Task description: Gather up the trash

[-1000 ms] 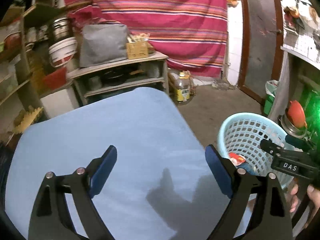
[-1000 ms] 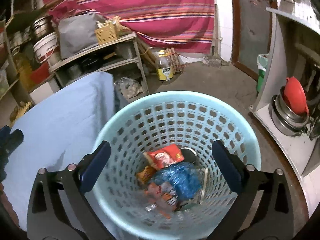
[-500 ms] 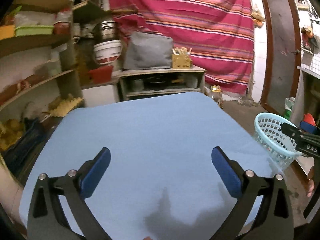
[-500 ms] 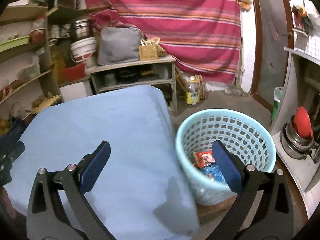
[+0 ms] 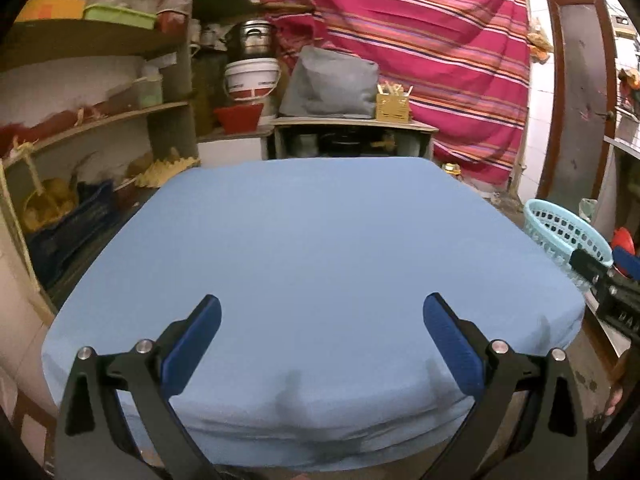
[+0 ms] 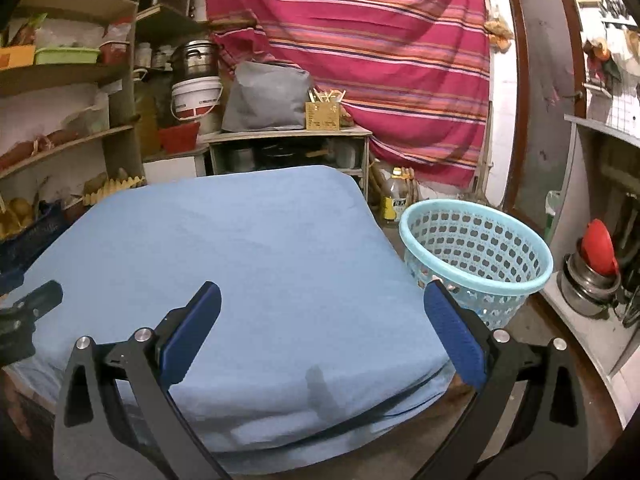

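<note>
- Left gripper (image 5: 320,332): jaws spread wide, nothing between them, held over the near edge of the blue-covered table (image 5: 320,248).
- Right gripper (image 6: 320,320): jaws likewise wide apart and empty, above the table's near right corner.
- Light-blue basket (image 6: 476,254): at 2 o'clock in the right wrist view, just beside the table's right edge; its contents are probably hidden by the rim from this angle.
- Surroundings: shelving unit (image 6: 68,120) at 10 o'clock; white bucket (image 6: 196,96) and grey bag (image 6: 268,98) at 12 o'clock; striped curtain (image 6: 380,48) behind.
</note>
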